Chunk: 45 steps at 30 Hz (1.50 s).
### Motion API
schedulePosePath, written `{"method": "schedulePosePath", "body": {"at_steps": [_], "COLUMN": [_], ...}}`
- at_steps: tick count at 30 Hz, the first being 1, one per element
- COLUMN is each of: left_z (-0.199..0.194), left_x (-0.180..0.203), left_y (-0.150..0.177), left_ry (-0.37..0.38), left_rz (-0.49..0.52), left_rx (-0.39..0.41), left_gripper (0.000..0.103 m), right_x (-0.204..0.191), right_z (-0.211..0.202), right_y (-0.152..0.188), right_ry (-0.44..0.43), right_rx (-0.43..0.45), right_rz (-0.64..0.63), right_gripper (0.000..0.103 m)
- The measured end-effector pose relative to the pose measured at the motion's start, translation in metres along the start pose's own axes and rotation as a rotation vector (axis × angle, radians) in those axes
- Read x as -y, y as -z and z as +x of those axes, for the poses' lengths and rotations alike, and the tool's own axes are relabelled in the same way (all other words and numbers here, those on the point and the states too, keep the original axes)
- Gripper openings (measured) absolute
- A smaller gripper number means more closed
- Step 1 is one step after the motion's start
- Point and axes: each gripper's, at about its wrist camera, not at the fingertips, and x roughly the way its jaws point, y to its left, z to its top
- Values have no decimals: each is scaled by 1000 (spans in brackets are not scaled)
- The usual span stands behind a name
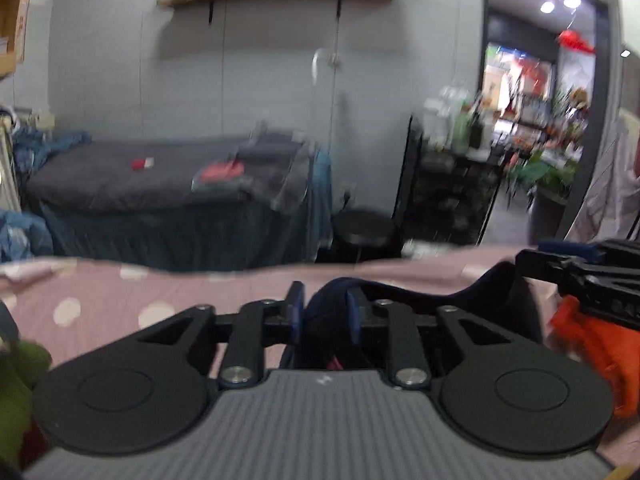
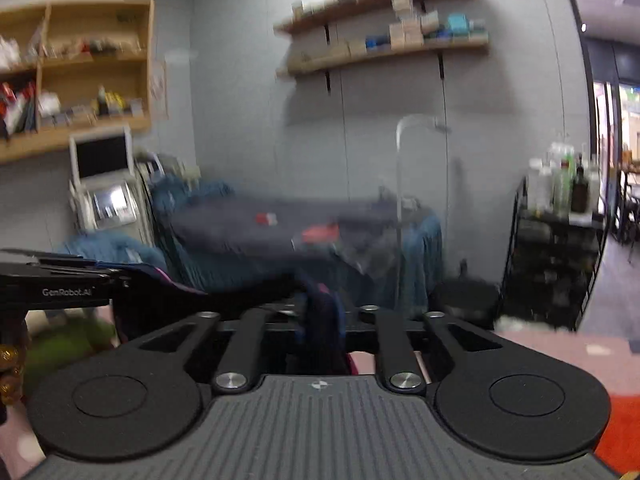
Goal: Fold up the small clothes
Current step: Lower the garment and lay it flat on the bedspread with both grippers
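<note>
Grippers, two — left gripper (image 1: pixel 323 312), right gripper (image 2: pixel 322 312) — pinch one navy garment (image 1: pixel 420 296).

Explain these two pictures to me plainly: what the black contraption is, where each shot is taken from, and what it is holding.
No robot here: a person holds a two-finger tool in each hand, each carrying its own forward-looking camera. One picture looks along the left tool, the other along the right tool. Both are shut on the same dark navy garment, lifted between them. Below is a pink dotted cover, with an orange garment and a green garment lying on it. The room behind is blurred.
</note>
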Motion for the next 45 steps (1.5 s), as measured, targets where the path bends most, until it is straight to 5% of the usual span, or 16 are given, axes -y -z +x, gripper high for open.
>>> {"method": "schedulePosePath", "body": {"at_steps": [1,3,9,14,20,24,29,31,35,40,45], "left_z": [21,54,61,30,-8,-6,-16,-18,-21,-33,-46], "left_x": [-1,-2,-22,-34,4,23,37,38,26,-16,-75], "left_y": [10,33,106,183,196,198,206,204,199,182,161], "left_ry": [-5,-19,33,148,181,206,159,159,169,105,-36], "left_rz": [13,28,-117,-314,-219,-146,-119,-122,-166,-219,-286], "left_rx": [-59,-161,-348,-488,-471,-500,-472,-459,-445,-385,-321], "left_gripper": [74,90,93,93,93,87,76,54,30,13,12], "right_x": [-1,-2,7,17,-1,-21,-30,-31,-29,-21,6], "right_z": [11,18,-11,-58,-103,-96,-93,-90,-87,-107,-143], "right_y": [12,32,96,153,168,172,189,193,191,170,138], "right_ry": [32,85,38,-30,-94,-131,-155,-172,-156,-148,-30], "right_rx": [-23,-82,-265,-420,-447,-478,-540,-548,-510,-386,-245], "right_rz": [-9,-13,71,332,433,388,425,442,430,410,356], "right_gripper": [100,103,103,103,99,82,81,56,8,5,5]}}
